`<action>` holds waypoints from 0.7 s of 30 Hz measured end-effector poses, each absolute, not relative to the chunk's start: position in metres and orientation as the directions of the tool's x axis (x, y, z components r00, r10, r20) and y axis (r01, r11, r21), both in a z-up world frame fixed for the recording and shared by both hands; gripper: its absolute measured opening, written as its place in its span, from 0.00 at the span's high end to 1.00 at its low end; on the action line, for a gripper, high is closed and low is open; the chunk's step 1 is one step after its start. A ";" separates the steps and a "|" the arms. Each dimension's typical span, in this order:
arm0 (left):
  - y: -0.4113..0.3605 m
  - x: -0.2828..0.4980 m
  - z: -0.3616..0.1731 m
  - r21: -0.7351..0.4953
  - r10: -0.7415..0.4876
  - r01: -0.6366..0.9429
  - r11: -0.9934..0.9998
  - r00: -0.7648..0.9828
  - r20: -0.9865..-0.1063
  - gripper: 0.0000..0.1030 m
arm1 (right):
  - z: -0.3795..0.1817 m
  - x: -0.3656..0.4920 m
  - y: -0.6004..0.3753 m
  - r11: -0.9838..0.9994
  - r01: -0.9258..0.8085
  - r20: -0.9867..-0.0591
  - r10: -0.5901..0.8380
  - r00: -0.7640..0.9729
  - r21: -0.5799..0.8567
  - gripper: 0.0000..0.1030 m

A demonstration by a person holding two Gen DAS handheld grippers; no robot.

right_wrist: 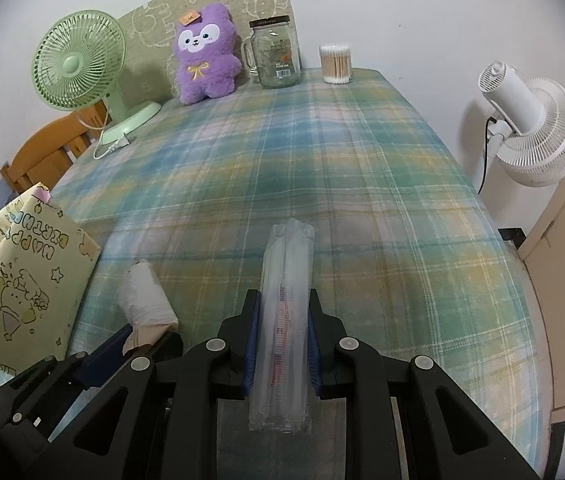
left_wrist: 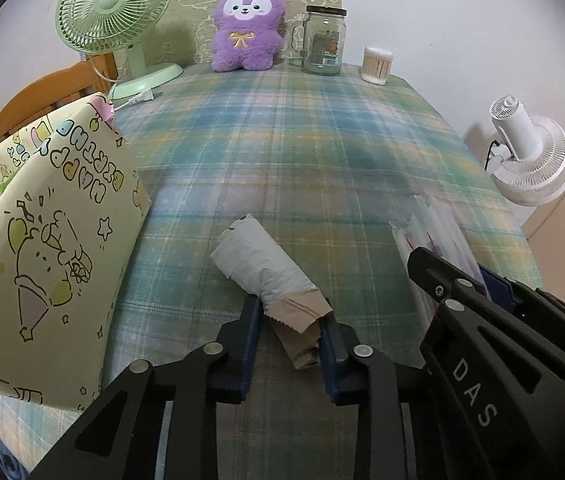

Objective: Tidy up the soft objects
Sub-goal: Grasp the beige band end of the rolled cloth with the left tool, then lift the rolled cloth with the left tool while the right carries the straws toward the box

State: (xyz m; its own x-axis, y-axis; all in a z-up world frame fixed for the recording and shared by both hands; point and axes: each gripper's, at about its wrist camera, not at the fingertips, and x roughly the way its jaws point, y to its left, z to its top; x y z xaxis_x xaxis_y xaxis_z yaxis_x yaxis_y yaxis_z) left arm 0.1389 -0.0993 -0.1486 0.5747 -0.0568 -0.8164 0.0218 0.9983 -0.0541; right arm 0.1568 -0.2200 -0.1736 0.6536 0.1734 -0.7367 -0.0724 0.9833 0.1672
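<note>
A roll of white bags (left_wrist: pixel 258 264) on a brown cardboard tube lies on the plaid tablecloth (left_wrist: pixel 302 140). My left gripper (left_wrist: pixel 290 332) is shut on the tube's near end, with a blue pad pressed on each side. The right wrist view shows the same roll (right_wrist: pixel 144 296) at lower left with the left gripper (right_wrist: pixel 146 336) on it. My right gripper (right_wrist: pixel 282 316) is shut on a long clear plastic packet (right_wrist: pixel 288 280) that sticks out forward over the cloth. In the left wrist view, the right gripper (left_wrist: pixel 462 280) and its packet (left_wrist: pixel 434 232) are at the right.
A yellow birthday gift bag (left_wrist: pixel 50 240) stands at the table's left edge. At the back are a green fan (left_wrist: pixel 114 12), a purple plush toy (left_wrist: pixel 246 28), a glass jar (left_wrist: pixel 324 40) and a tub of cotton swabs (left_wrist: pixel 377 65). A white fan (left_wrist: pixel 530 156) stands off the right side.
</note>
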 end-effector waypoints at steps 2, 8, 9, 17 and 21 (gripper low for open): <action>-0.100 0.137 -0.147 -0.054 -0.062 0.030 0.998 0.576 -0.815 0.78 | -0.172 0.155 -0.221 0.983 -0.072 -0.735 0.174 0.655 0.169 0.77; -0.104 0.128 -0.139 -0.034 -0.064 0.060 0.998 0.607 -0.792 0.80 | -0.166 0.144 -0.224 0.983 -0.060 -0.721 0.170 0.671 0.176 0.77; -0.104 0.126 -0.137 -0.030 -0.064 0.065 0.997 0.613 -0.788 0.80 | -0.165 0.143 -0.224 0.982 -0.059 -0.719 0.170 0.674 0.177 0.77; -0.106 0.117 -0.123 -0.017 -0.067 0.084 0.996 0.643 -0.763 0.80 | -0.152 0.130 -0.225 0.982 -0.054 -0.696 0.168 0.698 0.183 0.77; -0.106 0.112 -0.113 -0.010 -0.070 0.095 0.995 0.657 -0.751 0.80 | -0.144 0.124 -0.227 0.981 -0.047 -0.686 0.164 0.708 0.186 0.77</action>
State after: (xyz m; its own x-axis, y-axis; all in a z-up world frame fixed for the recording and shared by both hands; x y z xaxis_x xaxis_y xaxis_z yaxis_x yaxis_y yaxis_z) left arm 0.1116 -0.1065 -0.1131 0.6569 -0.0697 -0.7507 0.0947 0.9955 -0.0096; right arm 0.1238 -0.2269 -0.1444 0.7084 0.1643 -0.6864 -0.0470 0.9814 0.1864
